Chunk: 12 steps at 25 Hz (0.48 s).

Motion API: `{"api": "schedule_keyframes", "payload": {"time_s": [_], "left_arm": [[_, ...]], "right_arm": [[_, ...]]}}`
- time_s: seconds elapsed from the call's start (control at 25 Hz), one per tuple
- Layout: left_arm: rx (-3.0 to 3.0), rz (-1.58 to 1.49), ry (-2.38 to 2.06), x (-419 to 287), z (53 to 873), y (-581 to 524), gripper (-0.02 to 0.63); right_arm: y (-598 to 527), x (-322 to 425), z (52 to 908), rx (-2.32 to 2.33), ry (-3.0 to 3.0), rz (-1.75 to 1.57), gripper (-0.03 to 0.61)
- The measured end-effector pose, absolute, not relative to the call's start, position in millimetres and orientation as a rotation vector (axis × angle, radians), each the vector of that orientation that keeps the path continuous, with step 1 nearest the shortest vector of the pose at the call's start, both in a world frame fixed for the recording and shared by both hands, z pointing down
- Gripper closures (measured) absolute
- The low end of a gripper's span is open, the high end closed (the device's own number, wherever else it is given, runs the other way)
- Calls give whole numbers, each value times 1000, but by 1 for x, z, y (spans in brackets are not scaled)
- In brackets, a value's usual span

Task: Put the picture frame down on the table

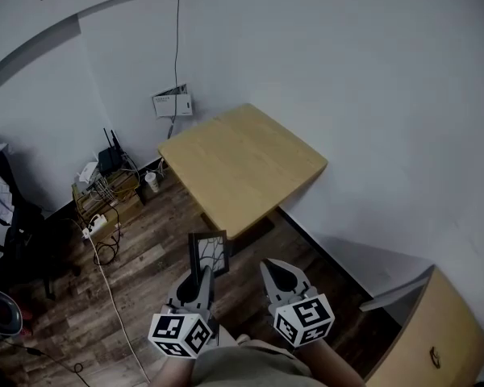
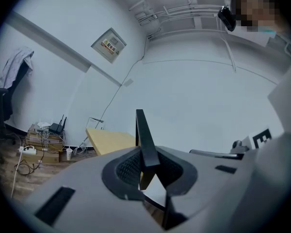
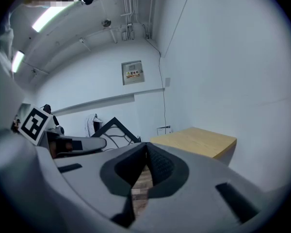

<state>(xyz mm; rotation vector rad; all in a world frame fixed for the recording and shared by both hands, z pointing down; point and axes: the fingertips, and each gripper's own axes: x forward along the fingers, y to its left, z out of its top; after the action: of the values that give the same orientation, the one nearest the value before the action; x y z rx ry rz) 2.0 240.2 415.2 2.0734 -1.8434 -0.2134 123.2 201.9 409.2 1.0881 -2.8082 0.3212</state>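
Off to the left of the counter (image 1: 242, 168), against the wall, a low rack (image 1: 105, 192) carries a black router (image 1: 110, 156) with its antennas up. A white power strip (image 1: 94, 226) lies on the wooden floor (image 1: 145, 256) in front of the rack, and a white cable (image 1: 113, 297) trails away from it. A pale cup (image 1: 152, 181) stands on the floor just beside the counter's left corner. A white wall box (image 1: 173, 103) hangs behind that corner with a wire running up from it.

The counter's light wooden top is bare and pushed up to the wall.

The picture frame (image 1: 209, 252) is in the air just in front of the counter's near corner, above the floor and apart from the top. It is dark-edged, stands upright, and shows a branch-like drawing. The left gripper (image 1: 203, 279) has its jaws clamped on the frame's lower edge, and in the left gripper view the frame rises edge-on from between them.

On the frame's right side, equally short of the counter, the right gripper (image 1: 278, 279) has its jaws pressed together on nothing. Only floor shows through the slit below their tips.

Well to the right of the counter stands a wooden cabinet (image 1: 431, 329).
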Motion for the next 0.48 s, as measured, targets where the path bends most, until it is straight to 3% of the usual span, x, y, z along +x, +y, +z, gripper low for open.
{"api": "schedule_keyframes", "payload": {"time_s": [0.48], "left_arm": [[2052,-227,-1836,-14,425,225,568]], "right_arm": [[187,105,413,1082,-2802,338,578]]}}
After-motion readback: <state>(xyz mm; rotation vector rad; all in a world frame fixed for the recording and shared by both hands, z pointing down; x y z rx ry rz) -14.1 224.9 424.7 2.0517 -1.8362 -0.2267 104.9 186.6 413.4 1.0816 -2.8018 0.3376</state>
